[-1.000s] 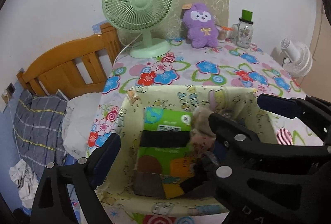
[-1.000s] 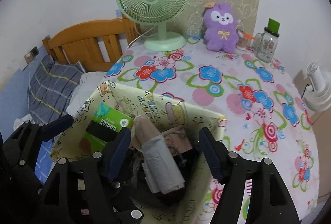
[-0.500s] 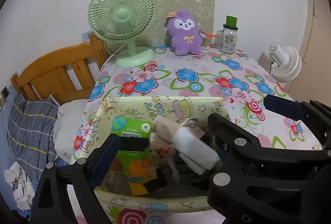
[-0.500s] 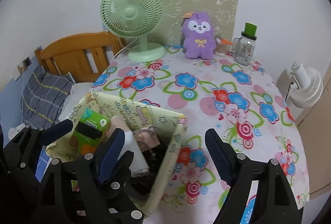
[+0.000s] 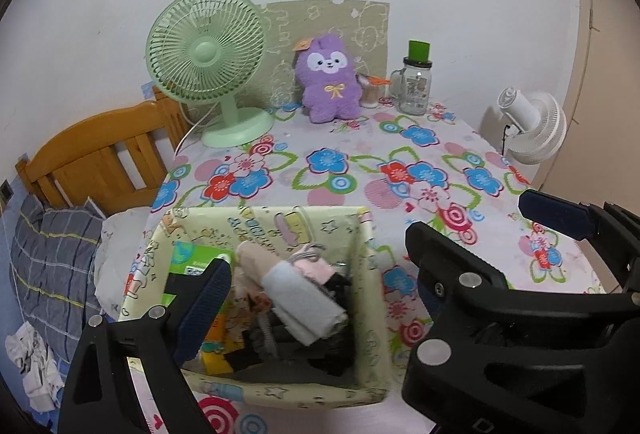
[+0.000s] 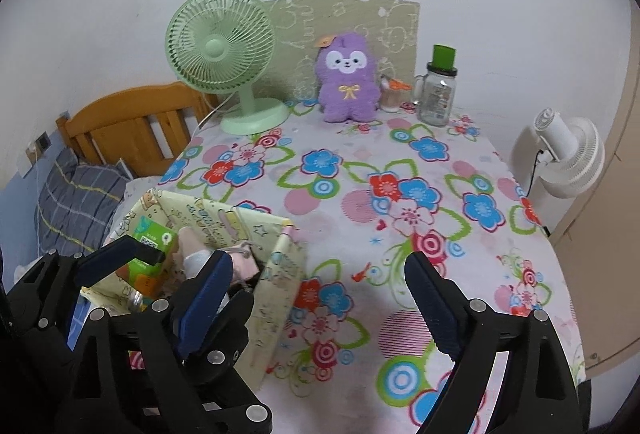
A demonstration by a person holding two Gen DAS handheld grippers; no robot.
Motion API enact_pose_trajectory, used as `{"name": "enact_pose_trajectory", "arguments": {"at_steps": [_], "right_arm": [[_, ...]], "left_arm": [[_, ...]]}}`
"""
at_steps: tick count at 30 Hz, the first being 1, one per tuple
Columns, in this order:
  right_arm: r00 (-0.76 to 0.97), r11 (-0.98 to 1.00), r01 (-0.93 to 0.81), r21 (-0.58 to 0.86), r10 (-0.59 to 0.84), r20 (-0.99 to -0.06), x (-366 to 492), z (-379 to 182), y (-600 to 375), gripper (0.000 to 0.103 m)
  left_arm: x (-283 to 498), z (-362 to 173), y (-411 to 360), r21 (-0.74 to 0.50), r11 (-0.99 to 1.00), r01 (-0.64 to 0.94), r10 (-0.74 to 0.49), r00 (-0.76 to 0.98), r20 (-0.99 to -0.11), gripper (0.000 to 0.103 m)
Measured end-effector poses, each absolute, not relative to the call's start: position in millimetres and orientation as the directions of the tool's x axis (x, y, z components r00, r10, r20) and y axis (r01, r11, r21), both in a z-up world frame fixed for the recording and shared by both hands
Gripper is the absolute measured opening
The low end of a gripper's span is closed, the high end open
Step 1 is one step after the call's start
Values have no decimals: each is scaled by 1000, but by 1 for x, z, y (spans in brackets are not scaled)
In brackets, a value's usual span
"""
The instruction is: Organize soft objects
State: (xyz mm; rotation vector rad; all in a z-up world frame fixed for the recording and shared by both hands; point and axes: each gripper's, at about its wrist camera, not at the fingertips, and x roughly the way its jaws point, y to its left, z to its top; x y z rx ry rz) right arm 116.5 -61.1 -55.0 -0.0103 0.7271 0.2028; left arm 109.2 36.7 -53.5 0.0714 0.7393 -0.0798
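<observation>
Your left gripper [image 5: 316, 270] and right gripper [image 6: 320, 274]: jaws released, holding nothing. Fabric bin [image 5: 372, 298] sits at the near counter [image 6: 360, 161] edge; rolled white cloth [image 5: 304, 306] lies inside. Purple plush [image 6: 349, 73] stands far back beside green fan [image 6: 222, 45].

A green fan [image 5: 208, 61] and glass jar [image 5: 415, 85] (green-capped) stand on the floral tablecloth [image 6: 400, 193].
</observation>
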Motion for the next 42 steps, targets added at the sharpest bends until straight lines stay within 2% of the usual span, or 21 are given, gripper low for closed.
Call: {"name": "enact_pose_trajectory", "arguments": {"at_steps": [13, 42], "right_arm": [[764, 986, -153, 69, 162, -624, 102, -39, -105, 92], [841, 988, -137, 76, 157, -517, 55, -4, -169, 95]], "left_arm": [[96, -34, 5, 24, 994, 104, -65, 769, -636, 97], [47, 3, -24, 38, 999, 38, -12, 843, -538, 101]]}}
